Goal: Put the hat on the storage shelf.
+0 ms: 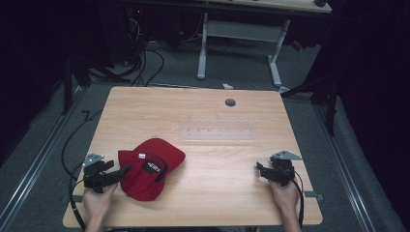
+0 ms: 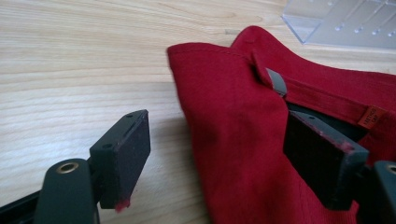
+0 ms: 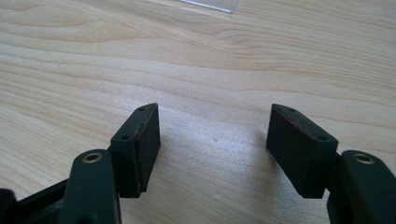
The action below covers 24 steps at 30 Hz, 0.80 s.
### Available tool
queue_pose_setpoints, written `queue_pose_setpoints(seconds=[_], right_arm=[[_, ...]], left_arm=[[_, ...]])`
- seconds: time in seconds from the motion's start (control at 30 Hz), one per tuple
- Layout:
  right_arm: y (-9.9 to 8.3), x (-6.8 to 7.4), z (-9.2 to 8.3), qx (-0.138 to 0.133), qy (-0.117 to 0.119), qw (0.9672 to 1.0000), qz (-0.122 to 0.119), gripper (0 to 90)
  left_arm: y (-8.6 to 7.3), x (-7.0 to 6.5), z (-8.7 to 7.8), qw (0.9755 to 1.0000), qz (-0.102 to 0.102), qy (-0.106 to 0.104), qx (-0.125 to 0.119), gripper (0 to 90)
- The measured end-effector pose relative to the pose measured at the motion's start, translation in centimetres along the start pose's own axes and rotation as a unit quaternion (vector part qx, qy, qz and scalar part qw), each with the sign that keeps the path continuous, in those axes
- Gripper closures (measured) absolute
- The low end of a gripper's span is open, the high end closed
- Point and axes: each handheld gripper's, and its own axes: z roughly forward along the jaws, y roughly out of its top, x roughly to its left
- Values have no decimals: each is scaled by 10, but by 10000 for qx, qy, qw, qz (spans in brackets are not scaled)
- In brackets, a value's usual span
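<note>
A red cap point(image 1: 150, 169) lies crumpled at the front left of the wooden table point(image 1: 203, 106), its black strap and a small label on top. My left gripper point(image 1: 123, 170) reaches into its left edge. In the left gripper view the cap's point(image 2: 233, 130) red cloth hangs between the jaws of the left gripper point(image 2: 219, 135); the right-hand pad sits inside the cap opening, while the left-hand pad stands clear of the cloth, so the jaws are open. My right gripper point(image 1: 259, 169) rests at the front right, and the right gripper point(image 3: 215, 126) is open over bare wood.
A clear plastic plate point(image 1: 220, 133) with rows of small holes lies flat at the table's middle, just beyond the cap; its corner point(image 2: 345, 23) is close to the cap. A round cable hole point(image 1: 230, 102) sits near the far edge. A white desk frame point(image 1: 241, 43) stands behind.
</note>
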Motion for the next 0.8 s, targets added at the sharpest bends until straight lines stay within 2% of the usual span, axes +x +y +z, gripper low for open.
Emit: queue_pose_setpoints(seconds=[0.2, 0.37, 0.53, 0.67, 0.8], right_arm=[[0, 0, 0, -2, 7, 10000, -4, 352], [0, 0, 0, -3, 7, 10000, -7, 352], [0, 0, 0, 2, 11, 10000, -10, 352], [0, 0, 0, 0, 22, 10000, -22, 349], [0, 1, 0, 1, 22, 10000, -30, 348]], left_arm=[[-4, -1, 9, 9999, 15, 61, 87, 242], [-9, -4, 16, 9994, 241, 167, 195, 259], [-12, -5, 20, 9992, 258, 182, 234, 292], [-17, -5, 23, 9984, 421, 249, 285, 331], [-19, -5, 25, 9979, 498, 273, 325, 373]])
